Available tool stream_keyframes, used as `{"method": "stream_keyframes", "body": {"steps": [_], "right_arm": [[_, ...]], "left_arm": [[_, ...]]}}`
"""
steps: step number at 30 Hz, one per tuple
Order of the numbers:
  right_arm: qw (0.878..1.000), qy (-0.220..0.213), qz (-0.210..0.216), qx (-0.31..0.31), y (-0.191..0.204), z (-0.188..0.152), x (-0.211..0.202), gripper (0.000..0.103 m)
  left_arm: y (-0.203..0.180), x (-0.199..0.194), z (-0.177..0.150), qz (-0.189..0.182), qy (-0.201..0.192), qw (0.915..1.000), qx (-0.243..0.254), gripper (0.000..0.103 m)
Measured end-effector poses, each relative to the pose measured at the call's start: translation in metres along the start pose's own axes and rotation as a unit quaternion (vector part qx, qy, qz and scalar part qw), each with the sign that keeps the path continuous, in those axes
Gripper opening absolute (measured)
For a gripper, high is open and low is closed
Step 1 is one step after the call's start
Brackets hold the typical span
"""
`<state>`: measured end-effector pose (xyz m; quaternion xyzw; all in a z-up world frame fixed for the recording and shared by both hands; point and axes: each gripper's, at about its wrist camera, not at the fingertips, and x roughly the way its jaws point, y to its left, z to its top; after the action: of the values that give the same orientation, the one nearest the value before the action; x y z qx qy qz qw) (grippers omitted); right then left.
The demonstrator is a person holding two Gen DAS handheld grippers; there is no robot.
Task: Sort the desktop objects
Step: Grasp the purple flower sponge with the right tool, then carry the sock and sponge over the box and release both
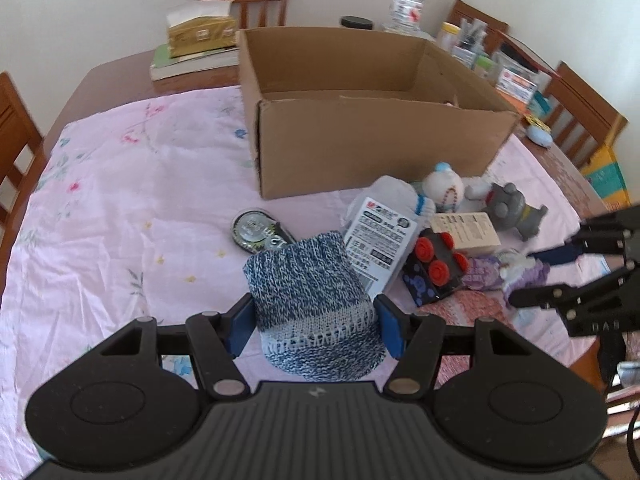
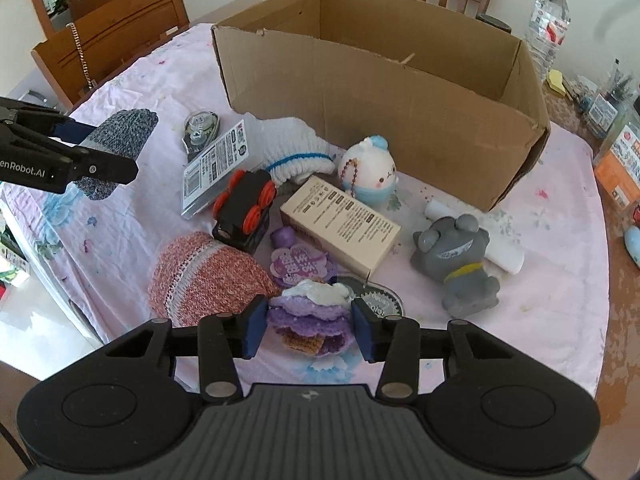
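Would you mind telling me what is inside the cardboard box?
The cardboard box shows only bare inner walls. Its near wall hides the floor in both views, so any contents there cannot be seen.

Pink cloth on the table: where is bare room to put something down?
Free: the wide patch of pink cloth left of the cardboard box and the round tape case. Crowded: the strip in front of the box, from the printed card to the grey cat toy.

Blue knit pouch (image 1: pixel 316 304) upright between left tongs' pads; purple crochet piece (image 2: pixel 310 318) flat on cloth.
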<state>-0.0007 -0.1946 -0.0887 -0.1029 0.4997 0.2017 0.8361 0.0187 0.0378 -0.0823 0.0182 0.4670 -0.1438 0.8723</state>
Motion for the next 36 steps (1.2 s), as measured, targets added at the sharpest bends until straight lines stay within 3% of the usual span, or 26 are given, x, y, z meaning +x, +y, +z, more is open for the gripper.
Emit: {"method": "stream_keyframes", "body": {"steps": [17, 36], "right_arm": [[0.999, -0.008, -0.024, -0.044, 0.004, 0.032, -0.03, 0.049], [0.989, -0.067, 0.045, -0.125, -0.04, 0.057, -0.078, 0.049]], "left_arm": [[-0.014, -0.015, 0.019, -0.058, -0.003, 0.9918, 0.114, 0.062], [-0.068, -0.032, 0.058, -0.015, -0.006, 0.9946, 0.103, 0.062]]}}
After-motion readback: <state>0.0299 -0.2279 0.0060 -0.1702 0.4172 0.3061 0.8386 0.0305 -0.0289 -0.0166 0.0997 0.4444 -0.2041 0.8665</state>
